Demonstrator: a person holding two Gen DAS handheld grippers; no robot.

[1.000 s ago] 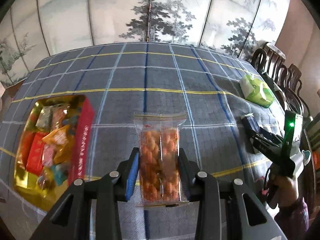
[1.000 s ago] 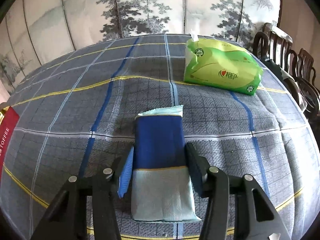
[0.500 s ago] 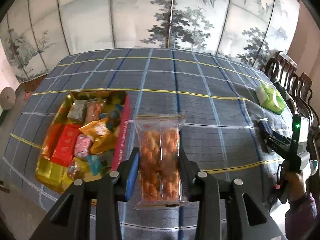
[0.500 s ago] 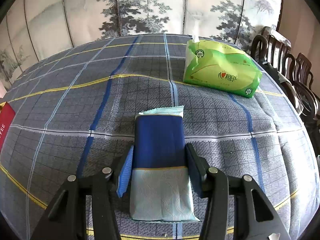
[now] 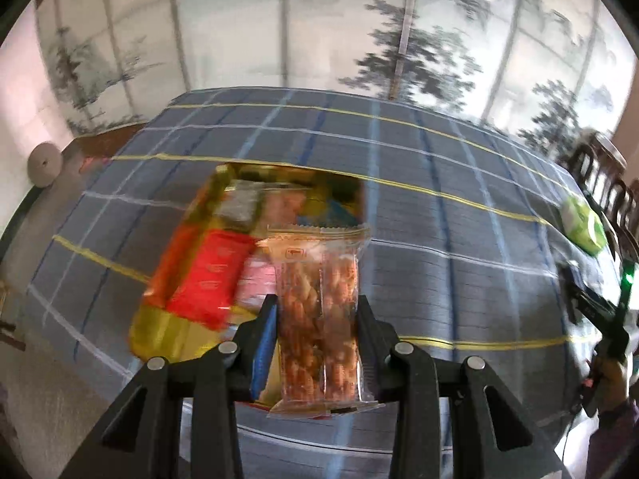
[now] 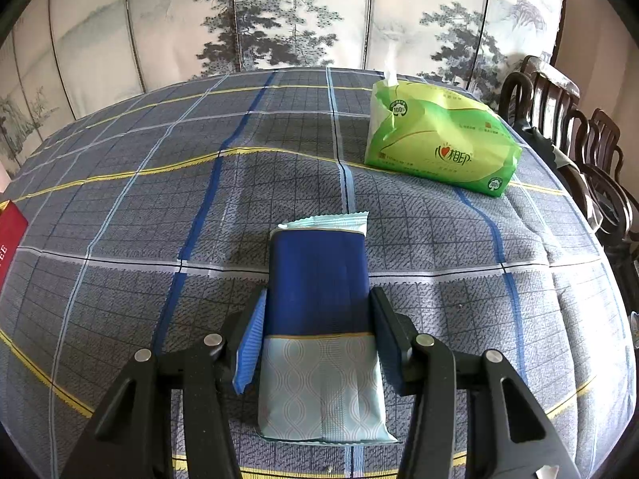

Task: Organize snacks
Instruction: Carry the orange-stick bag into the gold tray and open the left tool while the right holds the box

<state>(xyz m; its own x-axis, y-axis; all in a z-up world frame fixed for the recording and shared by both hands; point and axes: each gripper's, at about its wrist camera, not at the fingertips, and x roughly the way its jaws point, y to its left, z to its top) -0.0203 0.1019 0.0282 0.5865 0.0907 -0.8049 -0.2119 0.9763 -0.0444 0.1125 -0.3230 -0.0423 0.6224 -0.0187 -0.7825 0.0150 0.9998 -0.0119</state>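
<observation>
Plaid-clothed table [image 6: 159, 167] before painted screen: left gripper [image 5: 315, 319], jaws clamped on clear twisted-cracker packet [image 5: 317, 319], long axis pointing forward, above gold snack box [image 5: 167, 331]; right gripper [image 6: 319, 323], farther off, clasps blue packet [image 6: 319, 291] near green tissue pack [image 6: 435, 139].

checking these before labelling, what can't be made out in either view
- Left wrist view: snacks in the box are motion-blurred, their labels unreadable; the twist pack hides those behind it.
- Left wrist view: right gripper sits blurred at the edge; its load can't be made out there.
- Right wrist view: box cut off by the left edge.
- Right wrist view: the blue pack shows no readable label.
</observation>
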